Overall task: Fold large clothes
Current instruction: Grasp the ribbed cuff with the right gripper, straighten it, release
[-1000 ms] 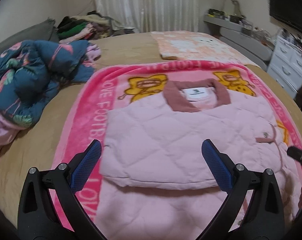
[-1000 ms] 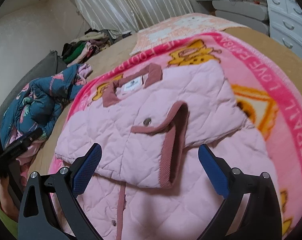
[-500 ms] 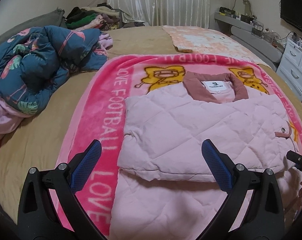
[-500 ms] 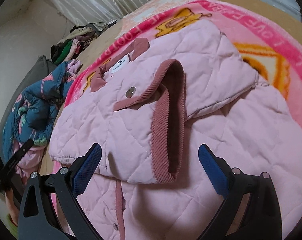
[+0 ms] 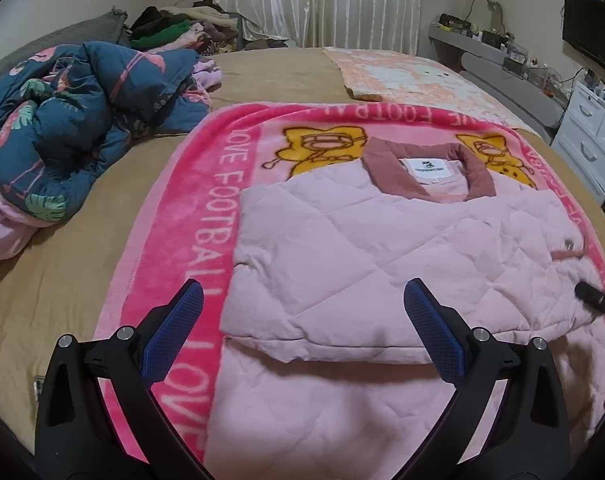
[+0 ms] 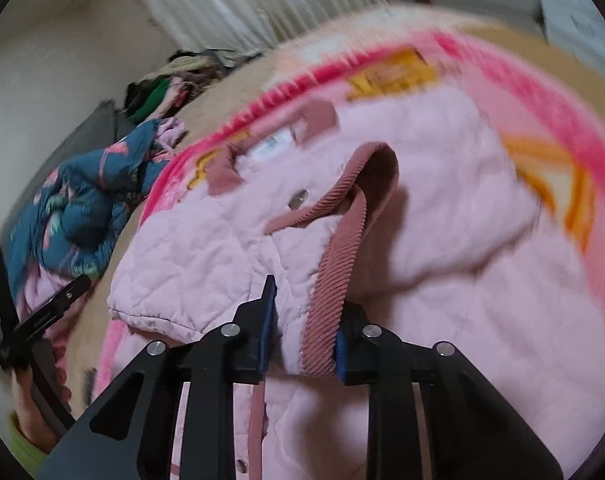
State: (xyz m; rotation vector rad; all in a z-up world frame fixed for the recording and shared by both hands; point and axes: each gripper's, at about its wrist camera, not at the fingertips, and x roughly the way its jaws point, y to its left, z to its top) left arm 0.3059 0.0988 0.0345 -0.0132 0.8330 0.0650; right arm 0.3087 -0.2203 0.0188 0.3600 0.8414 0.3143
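Lying on the bed (image 5: 294,76) over a pink blanket (image 5: 206,208), the quilted pink jacket (image 5: 362,256) points its collar toward the curtains, long axis running away from both claws. The right claw (image 6: 304,328) has just closed, pinching the folded sleeve's ribbed cuff (image 6: 334,264). The left claw (image 5: 302,336) hangs open above the jacket's near left fold.

1. In the left wrist view we see the jacket (image 5: 382,264) lying on the blanket (image 5: 190,240), which lies on the bed (image 5: 62,272)
2. The duvet (image 5: 70,120) sits at ten o'clock
3. The clothes pile (image 5: 182,28) lies behind it at eleven
4. The drawers (image 5: 594,140) stand at two
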